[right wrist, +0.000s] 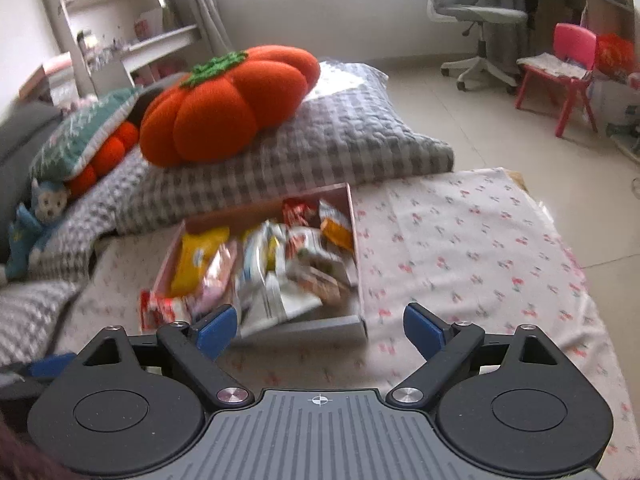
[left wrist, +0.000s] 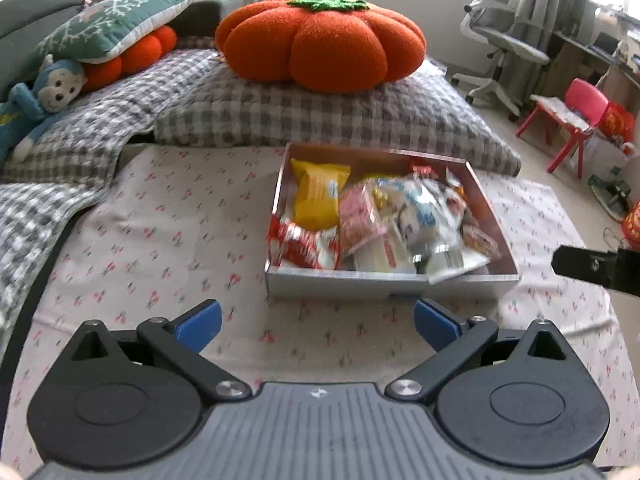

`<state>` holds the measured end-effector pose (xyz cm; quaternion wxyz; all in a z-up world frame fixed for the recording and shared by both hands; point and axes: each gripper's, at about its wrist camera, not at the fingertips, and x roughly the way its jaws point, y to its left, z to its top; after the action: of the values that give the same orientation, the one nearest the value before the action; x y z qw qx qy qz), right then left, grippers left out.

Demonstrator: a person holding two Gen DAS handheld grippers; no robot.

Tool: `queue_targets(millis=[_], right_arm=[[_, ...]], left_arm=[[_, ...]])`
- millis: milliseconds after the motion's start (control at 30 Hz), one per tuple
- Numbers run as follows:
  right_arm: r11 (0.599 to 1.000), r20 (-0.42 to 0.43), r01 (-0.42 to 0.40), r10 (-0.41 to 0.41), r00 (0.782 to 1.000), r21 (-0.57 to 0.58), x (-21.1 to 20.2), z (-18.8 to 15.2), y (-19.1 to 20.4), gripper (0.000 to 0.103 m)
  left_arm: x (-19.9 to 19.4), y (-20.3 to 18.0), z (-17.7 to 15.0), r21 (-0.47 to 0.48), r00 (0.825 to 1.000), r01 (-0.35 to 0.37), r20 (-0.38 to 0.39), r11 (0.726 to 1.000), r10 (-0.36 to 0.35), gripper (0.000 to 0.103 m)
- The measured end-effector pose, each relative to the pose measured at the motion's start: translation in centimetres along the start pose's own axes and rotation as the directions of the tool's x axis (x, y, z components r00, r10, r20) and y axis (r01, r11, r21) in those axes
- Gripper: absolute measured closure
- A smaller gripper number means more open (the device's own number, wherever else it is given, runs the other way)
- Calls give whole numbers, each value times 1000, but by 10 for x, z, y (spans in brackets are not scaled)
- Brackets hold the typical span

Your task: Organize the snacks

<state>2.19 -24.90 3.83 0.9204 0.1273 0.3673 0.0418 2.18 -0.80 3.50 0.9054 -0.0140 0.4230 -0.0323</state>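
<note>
1. Nearest, left wrist view: left gripper (left wrist: 318, 326), black linkage w/ blue pads, jaws spread wide, nothing between them; only the white cloth printed with small red cherries (left wrist: 160, 240) shows in the gap.
2. Right wrist view: right gripper (right wrist: 320, 326), same build, jaws also spread apart, nothing gripped; its left blue pad (right wrist: 216, 328) overlaps the box's near corner in the picture — contact cannot be told.
3. Just beyond both grippers: shallow open cardboard box, silver-grey outside and brown inside (left wrist: 384, 282), lying flat on the cherry cloth; it's filled w/ a loose pile of wrapped snacks (left wrist: 400, 224) — yellow packet (left wrist: 320, 196) at the far-left corner, red-and-white packet (left wrist: 308, 244) at the near-left edge, pink packet (left wrist: 360, 220) in the middle; the rest blurred.
4. Right edge of left view: a black part of the other gripper (left wrist: 592, 266), apart from the box.
5. Behind the box: grey-and-white checked quilted cushion (left wrist: 320, 116); on it a big orange plush pumpkin pillow w/ green top (left wrist: 320, 40).
6. Far left: green cushion w/ white snowflake pattern (left wrist: 112, 26), blue plush monkey (left wrist: 44, 96) below it.
7. Far right, on the floor: grey office chair (left wrist: 504, 28); small pink-red child's chair (left wrist: 576, 120).
</note>
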Motion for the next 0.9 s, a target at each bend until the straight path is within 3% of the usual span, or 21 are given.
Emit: queue_targets(millis=[200,400,667,900], right_arm=[[999,3,41,-41,999,-31,-18,-26,2,10],[997,53,69,-68,996,-21,-36,-39,7,6],[993,4,60,-60,998,-104,-29,-54,24,6],[992,-8,82,-83,997,-100,-29,-54,27,6]], left_arm=[[-9,8,-26,-34,999,-25,-20,999,24,0],[-13,7,-28,-28,999,-27,-44,999,26,0],[-18,0,-33,15,997,-67,-34,998,68,0],[-23,1,-33,4,996,-89,-20,996,89,0]])
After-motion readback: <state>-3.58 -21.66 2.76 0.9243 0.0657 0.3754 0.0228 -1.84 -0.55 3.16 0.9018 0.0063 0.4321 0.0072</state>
